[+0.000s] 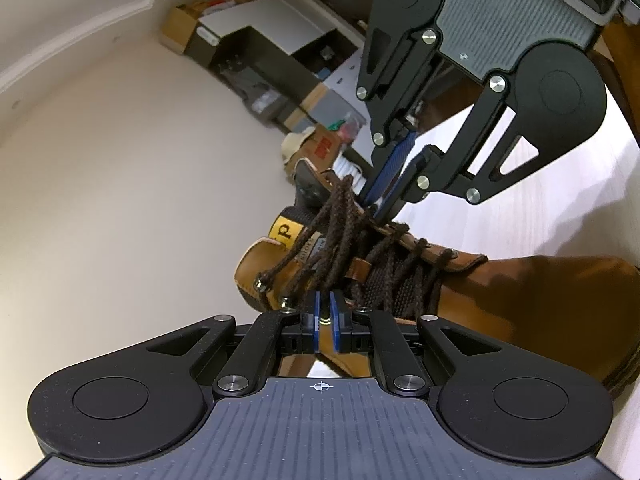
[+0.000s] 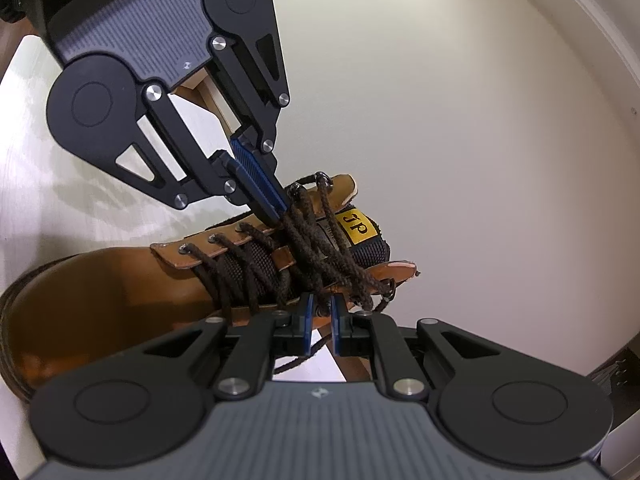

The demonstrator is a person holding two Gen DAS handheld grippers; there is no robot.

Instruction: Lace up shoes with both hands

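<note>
A tan leather boot [image 1: 540, 300] [image 2: 100, 280] lies across both views, with a yellow tag on its tongue [image 2: 356, 226]. Dark brown lace [image 1: 340, 216] [image 2: 316, 240] criss-crosses the lower eyelets and bunches in several strands over the tongue. My left gripper [image 1: 325, 320] [image 2: 280, 212] sits at one eyelet flap, its blue pads nearly together on a lace strand beside a metal hook. My right gripper [image 2: 320, 312] [image 1: 374, 208] is at the opposite flap, with its pads closed on another strand. The two grippers face each other across the boot's upper.
The boot rests on a pale surface [image 1: 520, 184]. Cardboard boxes and dark shelving clutter [image 1: 256, 60] line the far wall. Brown wooden furniture [image 1: 616, 52] stands behind the right gripper. A plain cream wall [image 2: 480, 120] fills the other side.
</note>
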